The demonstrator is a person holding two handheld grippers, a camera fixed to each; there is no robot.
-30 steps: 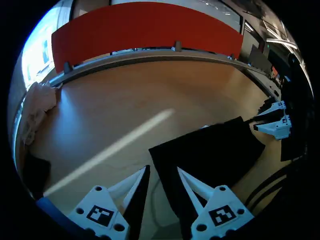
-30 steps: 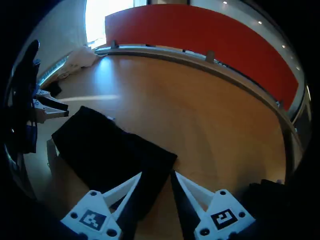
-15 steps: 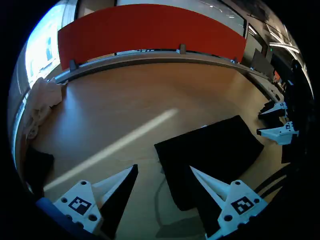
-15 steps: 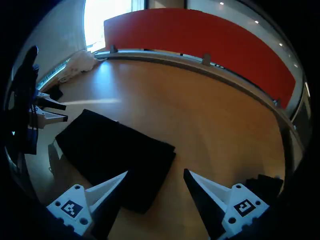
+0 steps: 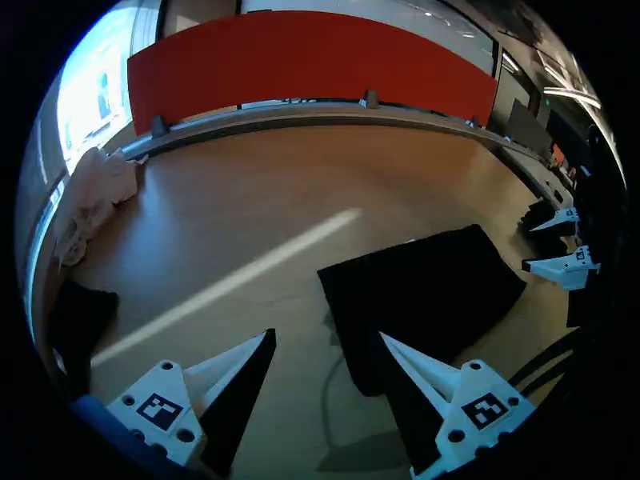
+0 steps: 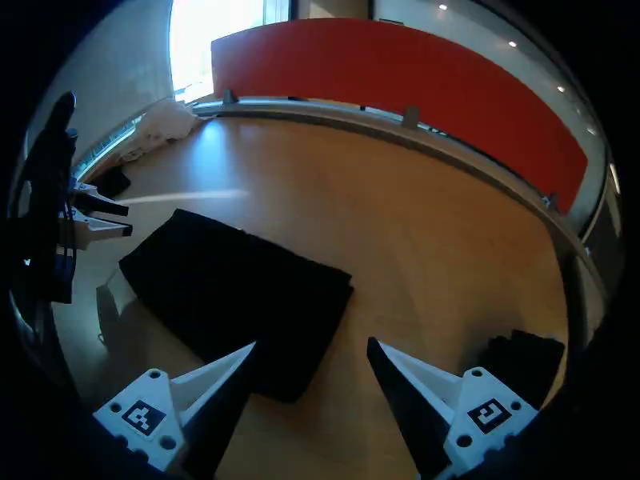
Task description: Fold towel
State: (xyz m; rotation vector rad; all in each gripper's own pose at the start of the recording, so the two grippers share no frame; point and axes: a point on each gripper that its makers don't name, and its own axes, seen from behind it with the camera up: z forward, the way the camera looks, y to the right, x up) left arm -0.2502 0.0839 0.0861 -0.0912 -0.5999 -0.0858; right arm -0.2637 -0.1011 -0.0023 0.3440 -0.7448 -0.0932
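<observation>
- Two risks stand out, judging from how things lie. The black fabric towel (image 6: 240, 292) rests as a flat, folded rectangle on the pale wooden table (image 6: 416, 232). A careless pinch at its near edge could catch only the top layer, and a lift would then peel the fold open instead of doubling it.
- Smooth wood gives little grip, so a push from one side would likely slide the whole towel or ruck a corner rather than crease it.
- Left gripper (image 5: 324, 340): fingers spread wide, holding nothing. One finger overlaps the towel's near corner in the left gripper view; whether it touches, I cannot tell.
- Right gripper (image 6: 310, 344): likewise spread and empty, poised over the towel's near end.
- Uneven grasps by the two would probably skew any further fold.
- Table: broad, with a curved far edge. A strip of sunlight (image 5: 240, 280) crosses it and a crumpled white cloth (image 5: 92, 192) sits at its far corner. A dark cloth heap (image 6: 524, 356) lies well apart from the towel.
- Room: a long red partition panel (image 5: 312, 64) stands behind the table, beside a bright window (image 6: 216, 40).
</observation>
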